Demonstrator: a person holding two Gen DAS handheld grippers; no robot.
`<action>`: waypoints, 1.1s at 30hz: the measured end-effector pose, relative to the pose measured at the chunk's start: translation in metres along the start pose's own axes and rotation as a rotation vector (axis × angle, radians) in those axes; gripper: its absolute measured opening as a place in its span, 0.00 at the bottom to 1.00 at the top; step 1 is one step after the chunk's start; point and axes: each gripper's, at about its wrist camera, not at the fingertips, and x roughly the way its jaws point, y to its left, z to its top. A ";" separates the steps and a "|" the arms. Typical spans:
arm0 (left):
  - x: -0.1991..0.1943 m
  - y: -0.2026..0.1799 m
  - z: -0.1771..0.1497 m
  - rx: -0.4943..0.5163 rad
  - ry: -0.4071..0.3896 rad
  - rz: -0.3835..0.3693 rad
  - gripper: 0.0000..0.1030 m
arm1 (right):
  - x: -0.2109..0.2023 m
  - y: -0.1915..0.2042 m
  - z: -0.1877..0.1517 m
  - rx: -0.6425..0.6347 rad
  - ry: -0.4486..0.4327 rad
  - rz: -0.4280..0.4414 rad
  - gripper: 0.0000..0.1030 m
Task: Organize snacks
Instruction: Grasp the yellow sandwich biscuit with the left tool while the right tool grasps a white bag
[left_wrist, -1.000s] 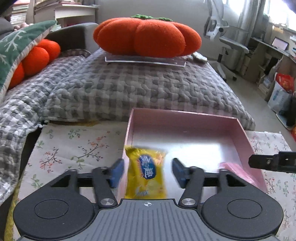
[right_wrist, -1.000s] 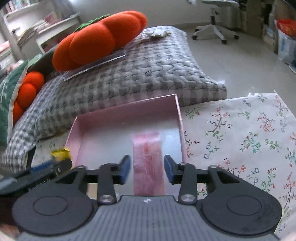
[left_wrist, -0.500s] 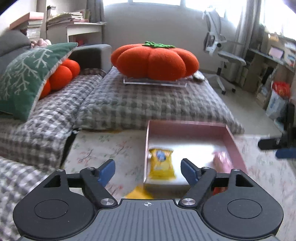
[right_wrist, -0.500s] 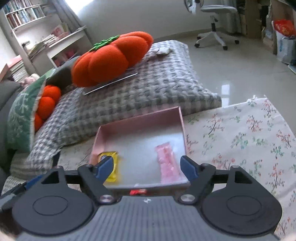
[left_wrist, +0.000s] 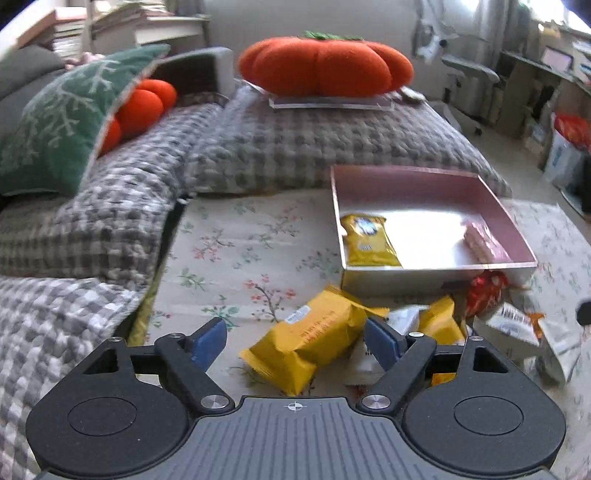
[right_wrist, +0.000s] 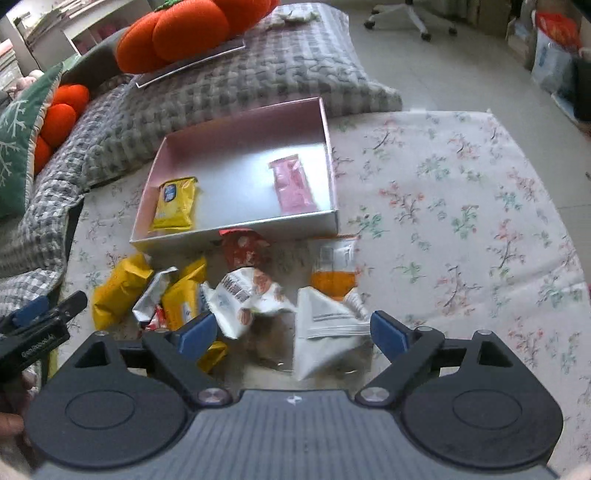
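We see a shallow rectangular pink box (right_wrist: 325, 122) with thin straight walls and a pale, glossy floor, set on a floral-printed cloth (right_wrist: 461, 192) beside a thick grey-and-white checked quilt (right_wrist: 258, 74) with a puffy woven texture. Two snacks lie flat inside it: a yellow crinkly packet (right_wrist: 174, 205) with a blue round logo against the left wall, and a slim pink wrapped bar (right_wrist: 293, 182) near the right wall, the two well apart. Just in front of the box's near wall a loose heap of snacks rests on the cloth: a plump yellow pillow-shaped packet (left_wrist: 314, 338), a red foil pouch (right_wrist: 243, 247) touching the box, a crumpled white wrapper with biscuit pictures (right_wrist: 247, 291), an orange-and-white sachet (right_wrist: 334, 269) and a white folded packet (right_wrist: 321, 328). Our left gripper (left_wrist: 295, 338) hangs over the yellow pillow packet with its blue-padded jaws opening, the packet lying between them but not pressed. Our right gripper (right_wrist: 291, 330) hangs over the white wrappers, its jaws also opening wide, gripping nothing. Behind, a soft orange pumpkin-shaped cushion (left_wrist: 325, 66) sits on a clear flat sheet atop the quilt, and a green cushion with a white branch pattern (left_wrist: 62, 118) leans at the left.
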 end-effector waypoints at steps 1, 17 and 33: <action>0.005 -0.001 0.001 0.019 0.010 0.002 0.81 | 0.003 0.002 -0.002 0.003 -0.006 0.031 0.92; 0.065 -0.012 -0.005 0.240 0.106 -0.036 0.77 | 0.033 0.021 -0.001 0.022 0.068 0.169 0.82; 0.075 -0.020 -0.003 0.186 0.169 -0.085 0.36 | 0.042 -0.009 0.012 0.084 0.055 0.084 0.82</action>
